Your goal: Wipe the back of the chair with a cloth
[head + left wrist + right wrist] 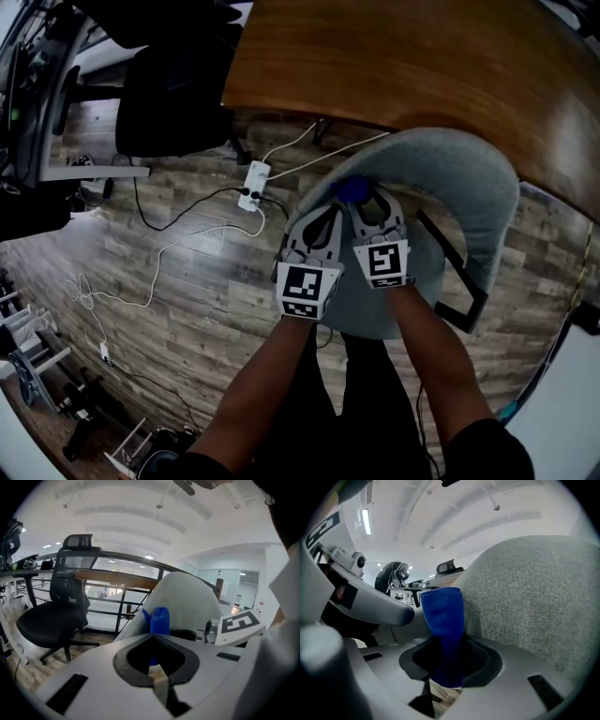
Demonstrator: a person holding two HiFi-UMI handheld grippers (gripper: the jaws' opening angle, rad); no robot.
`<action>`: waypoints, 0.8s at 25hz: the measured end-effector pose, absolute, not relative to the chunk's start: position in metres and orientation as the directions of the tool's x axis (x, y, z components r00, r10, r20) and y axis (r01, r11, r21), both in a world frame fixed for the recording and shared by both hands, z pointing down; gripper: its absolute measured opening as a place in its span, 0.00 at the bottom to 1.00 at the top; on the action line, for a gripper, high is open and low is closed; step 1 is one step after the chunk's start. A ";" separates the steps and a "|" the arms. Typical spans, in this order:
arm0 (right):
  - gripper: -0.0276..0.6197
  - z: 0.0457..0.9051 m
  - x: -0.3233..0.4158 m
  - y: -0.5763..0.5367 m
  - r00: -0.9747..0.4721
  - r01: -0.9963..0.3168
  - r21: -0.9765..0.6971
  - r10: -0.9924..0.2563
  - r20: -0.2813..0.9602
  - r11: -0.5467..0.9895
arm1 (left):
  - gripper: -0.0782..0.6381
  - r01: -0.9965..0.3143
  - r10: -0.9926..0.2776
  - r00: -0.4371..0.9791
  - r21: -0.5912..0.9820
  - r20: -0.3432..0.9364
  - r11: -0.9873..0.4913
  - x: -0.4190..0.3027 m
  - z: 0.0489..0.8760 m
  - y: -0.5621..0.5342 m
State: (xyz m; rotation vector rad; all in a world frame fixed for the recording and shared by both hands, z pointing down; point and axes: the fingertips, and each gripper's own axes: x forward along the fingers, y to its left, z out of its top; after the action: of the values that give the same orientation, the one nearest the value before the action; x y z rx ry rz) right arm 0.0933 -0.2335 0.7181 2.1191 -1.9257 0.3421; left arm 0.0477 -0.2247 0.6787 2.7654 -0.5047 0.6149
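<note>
right tongs (pixel 445 677) pinch the blue cloth (pixel 443 620) beside the chair back (pixel 525 597); left tongs (pixel 157 677) pressed together, seemingly empty. risk: cloth may slip out under wiping drag.

Office surroundings
Curved brown wooden tabletop (pixel 422 56) over grey plank floor (pixel 187 281); black mesh office chair (pixel 173 103) near white corded power strip (pixel 253 185).

ahead: chair back (pixel 469 187) blocks; desk (pixel 422 66) just behind it
left: open floor (pixel 206 309); cables (pixel 211 232), power strip (pixel 254 185), office chair (pixel 173 103)
</note>
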 end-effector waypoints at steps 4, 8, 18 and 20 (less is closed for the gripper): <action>0.22 0.722 0.111 -0.226 0.146 -0.989 0.030 -0.930 0.336 -0.145 | 0.12 -0.352 -0.246 0.856 0.165 0.455 -0.921 0.068 0.685 -0.218; 0.22 0.727 0.129 -0.218 0.221 -0.974 0.021 -0.919 0.326 -0.227 | 0.12 -0.321 -0.215 0.859 0.159 0.465 -0.934 0.085 0.694 -0.211; 0.22 0.735 0.174 -0.184 0.353 -0.929 0.008 -0.879 0.322 -0.370 | 0.12 -0.273 -0.172 0.861 0.151 0.478 -0.950 0.119 0.712 -0.197; 0.22 0.736 0.184 -0.173 0.379 -0.917 0.005 -0.867 0.325 -0.399 | 0.12 -0.261 -0.160 0.864 0.152 0.478 -0.953 0.128 0.714 -0.192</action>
State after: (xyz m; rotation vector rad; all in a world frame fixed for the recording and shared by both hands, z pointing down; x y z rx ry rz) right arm 0.1837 -0.1733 0.7360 2.4507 -1.6042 0.4047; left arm 0.1279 -0.1920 0.7139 2.8259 -0.3235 0.6973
